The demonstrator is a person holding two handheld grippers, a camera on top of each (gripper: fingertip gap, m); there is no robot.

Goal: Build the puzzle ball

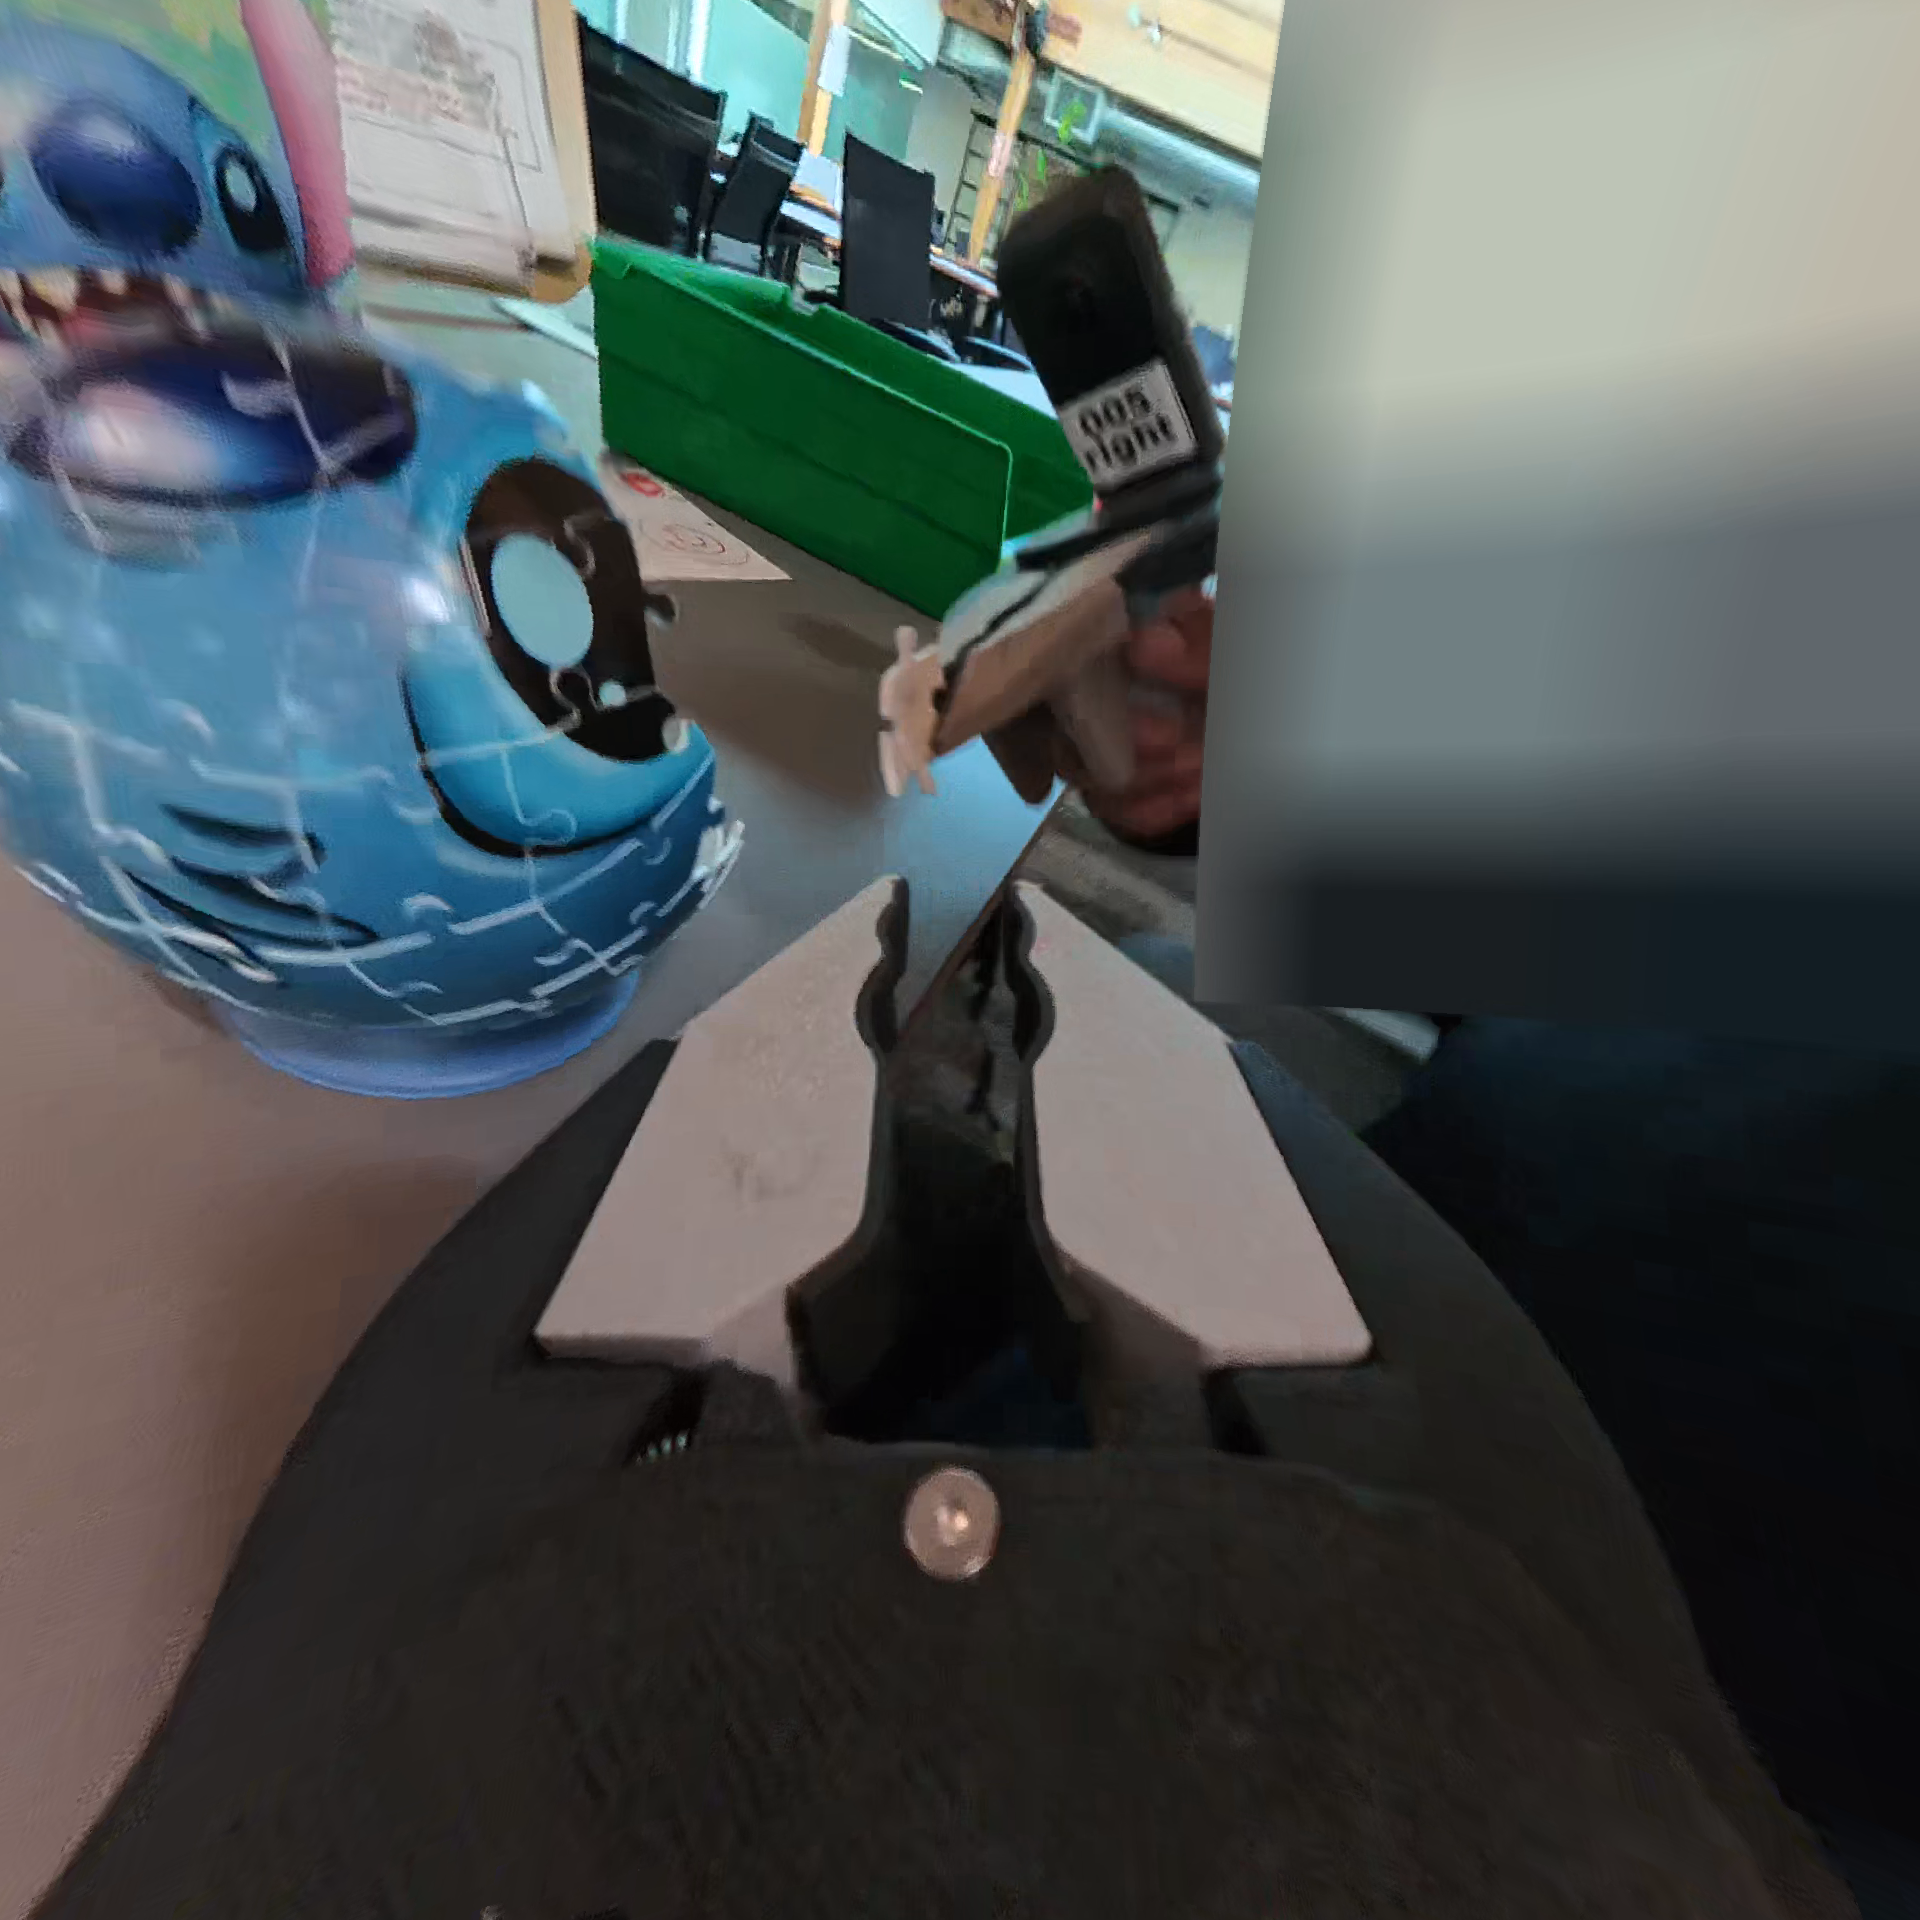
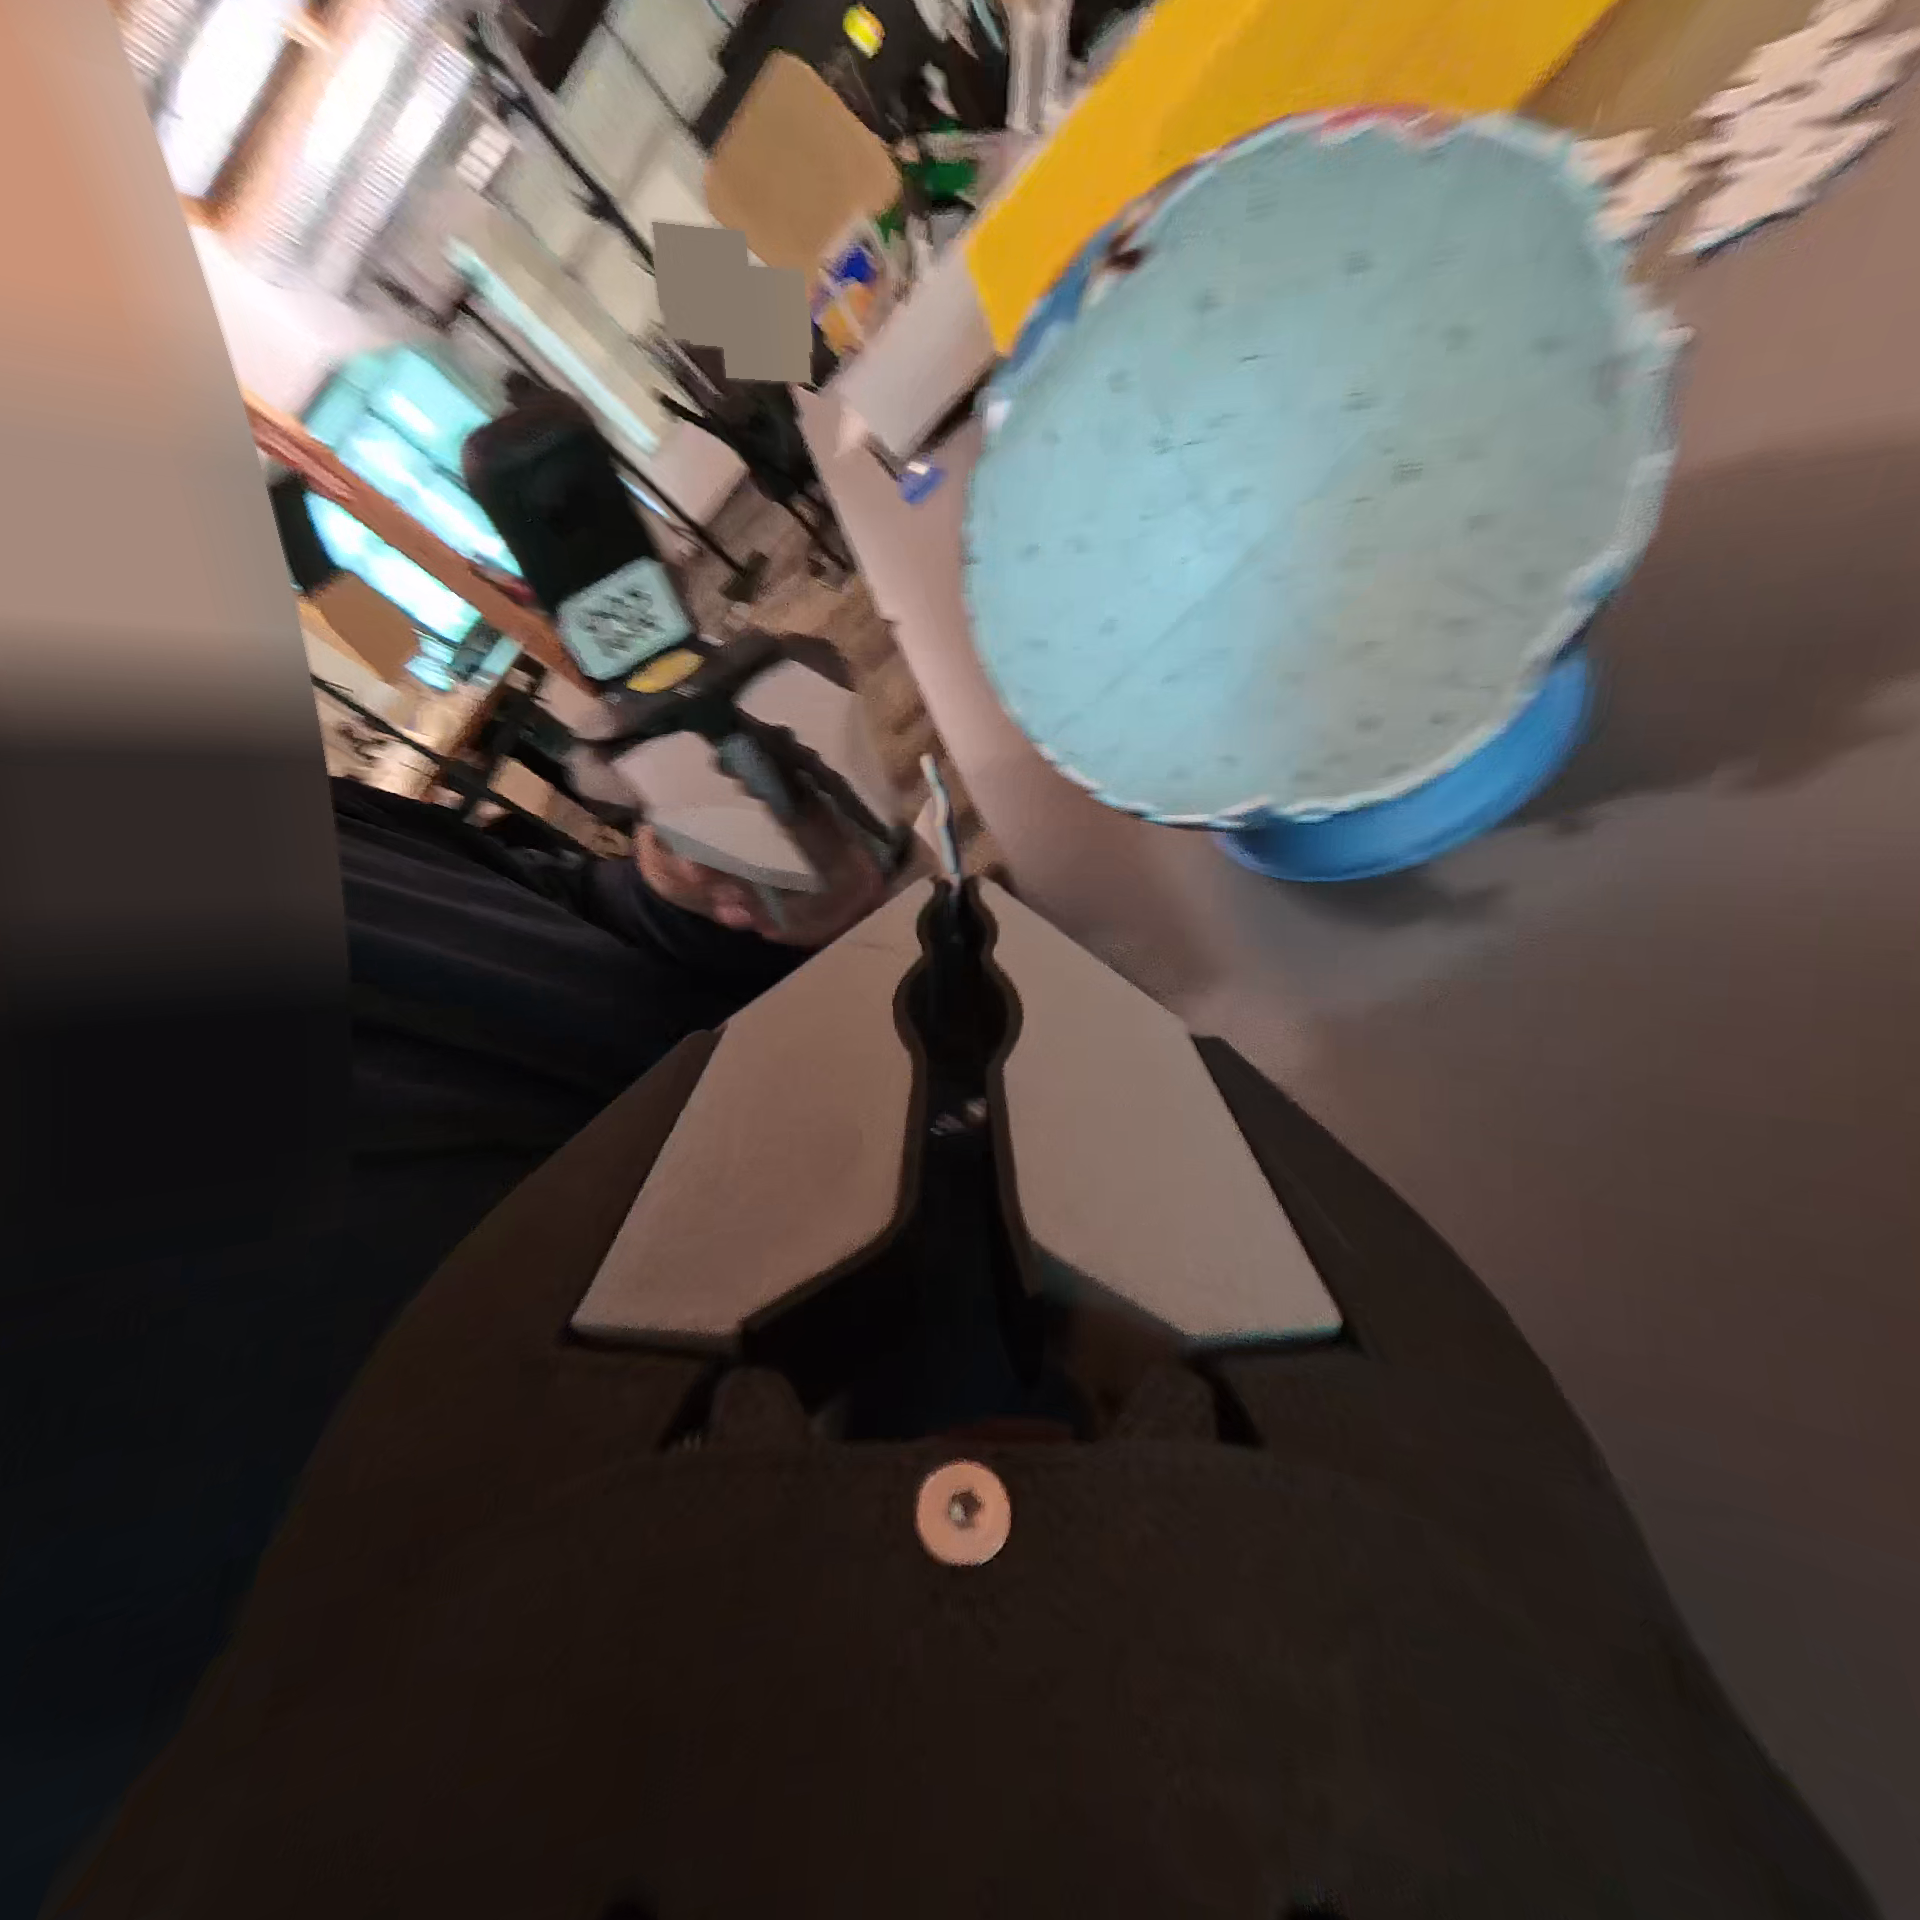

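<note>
Two grippers were up over a grey-brown table (image 1: 135, 1195), and the biggest thing on it was the half-built puzzle ball (image 1: 312, 727), a blue cartoon face sitting on a blue ring stand (image 2: 1455, 810) to the left of the left gripper. In the right wrist view the ball showed its hollow, pale blue inside (image 2: 1299, 468), its top edge jagged where pieces were missing. Behind it stood a picture box (image 1: 156, 156) with the same blue character, and farther back a green bin (image 1: 810, 436) rested on the table; a yellow box (image 2: 1195, 135) lay beyond the ball in the right wrist view. The left gripper (image 1: 954, 904) hung beside the ball, apart from it, its jaws narrowed to a slim gap with nothing visibly between them. The right gripper (image 2: 961, 883) was held in a hand (image 1: 1153, 727) off the table, well right of the ball. Its jaws were pinched on a single puzzle piece (image 1: 909, 712), pale on the side shown, which stuck out past the fingertips (image 1: 997, 675).
</note>
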